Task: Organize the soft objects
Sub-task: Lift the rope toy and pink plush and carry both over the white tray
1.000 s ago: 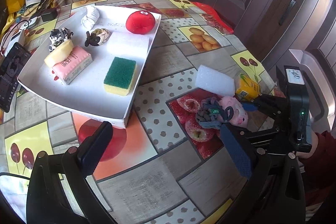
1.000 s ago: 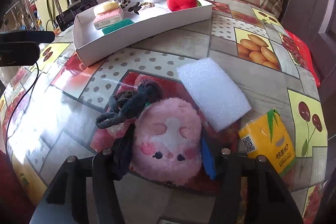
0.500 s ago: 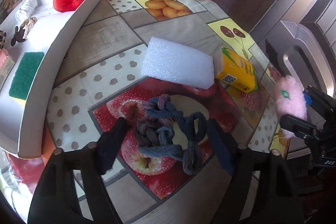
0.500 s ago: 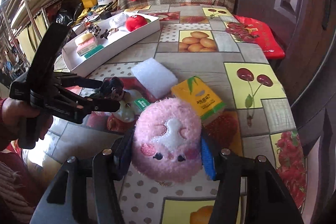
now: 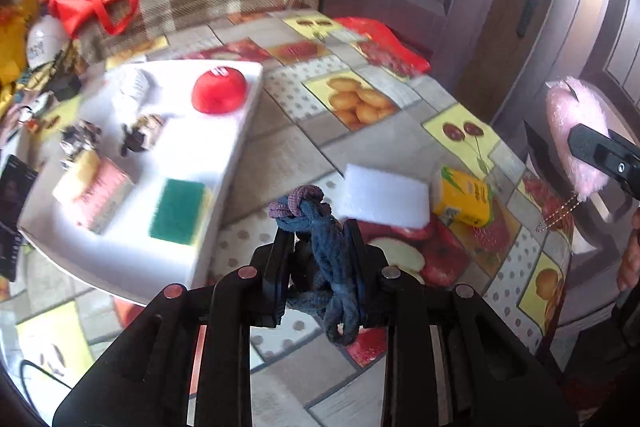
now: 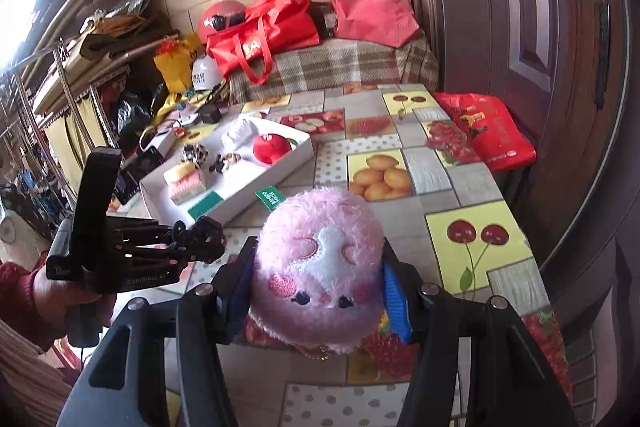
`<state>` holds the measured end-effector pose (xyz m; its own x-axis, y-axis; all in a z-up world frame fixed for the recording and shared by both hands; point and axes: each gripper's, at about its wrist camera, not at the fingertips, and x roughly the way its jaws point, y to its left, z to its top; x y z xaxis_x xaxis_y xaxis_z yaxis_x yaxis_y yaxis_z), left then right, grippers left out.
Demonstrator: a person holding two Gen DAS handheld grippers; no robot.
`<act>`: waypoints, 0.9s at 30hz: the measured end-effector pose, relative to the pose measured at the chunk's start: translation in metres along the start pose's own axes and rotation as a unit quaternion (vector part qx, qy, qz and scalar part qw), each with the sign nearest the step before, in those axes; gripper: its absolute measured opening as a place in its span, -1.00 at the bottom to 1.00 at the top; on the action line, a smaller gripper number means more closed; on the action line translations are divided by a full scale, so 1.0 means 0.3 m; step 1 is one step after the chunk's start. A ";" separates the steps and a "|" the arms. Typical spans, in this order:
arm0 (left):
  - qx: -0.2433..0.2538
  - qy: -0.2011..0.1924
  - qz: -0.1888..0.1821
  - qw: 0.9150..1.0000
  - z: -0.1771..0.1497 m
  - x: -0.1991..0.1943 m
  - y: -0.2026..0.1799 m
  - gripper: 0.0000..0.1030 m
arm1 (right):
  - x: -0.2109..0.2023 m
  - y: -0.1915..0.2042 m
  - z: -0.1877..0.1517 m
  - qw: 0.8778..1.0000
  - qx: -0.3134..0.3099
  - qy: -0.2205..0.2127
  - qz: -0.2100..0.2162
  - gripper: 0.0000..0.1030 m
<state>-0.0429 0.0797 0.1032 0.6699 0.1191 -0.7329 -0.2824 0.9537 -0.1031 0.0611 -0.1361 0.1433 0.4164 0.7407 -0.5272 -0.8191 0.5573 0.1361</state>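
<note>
Fingers of the left gripper (image 5: 320, 239) are closed narrowly on a knotted blue cord bundle (image 5: 320, 227), lifted clear of the table (image 5: 280, 155). Those of the right gripper (image 6: 318, 291) stand wider, clamped on either side of a pink plush toy (image 6: 320, 267), also held aloft.

Step in hand, as judged: carrying both items toward the white tray (image 5: 236, 163), which already holds a green sponge (image 5: 178, 211) and a red plush (image 5: 219, 91).

Next move calls for lowering each item over bare tray floor before release. White foam block (image 5: 386, 197) and yellow carton (image 5: 466, 195) lie on the table, touching.
</note>
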 end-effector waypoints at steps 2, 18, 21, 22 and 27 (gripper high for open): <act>-0.013 -0.042 0.019 0.999 0.038 -0.101 0.044 -0.54 | -0.026 0.032 0.073 0.999 -0.011 -0.036 -0.004 0.08; -0.121 -0.296 0.196 0.927 0.060 -0.977 0.531 -0.53 | -0.191 0.217 0.428 0.977 0.005 -0.201 0.067 0.08; -0.128 -0.313 0.215 0.916 0.026 -1.042 0.572 -0.53 | -0.175 0.252 0.439 0.976 0.003 -0.204 0.080 0.08; -0.130 -0.315 0.219 0.914 0.015 -1.053 0.580 -0.53 | -0.170 0.263 0.441 0.976 0.002 -0.204 0.082 0.08; -0.133 -0.319 0.217 0.913 -0.007 -1.072 0.604 -0.53 | -0.150 0.302 0.450 0.976 -0.004 -0.198 0.092 0.08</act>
<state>-0.3109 0.2138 0.3187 0.6945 0.6874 -0.2123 -0.7165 0.6875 -0.1179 0.0213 -0.0682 0.2927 0.3802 0.9160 -0.1280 -0.8968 0.3989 0.1913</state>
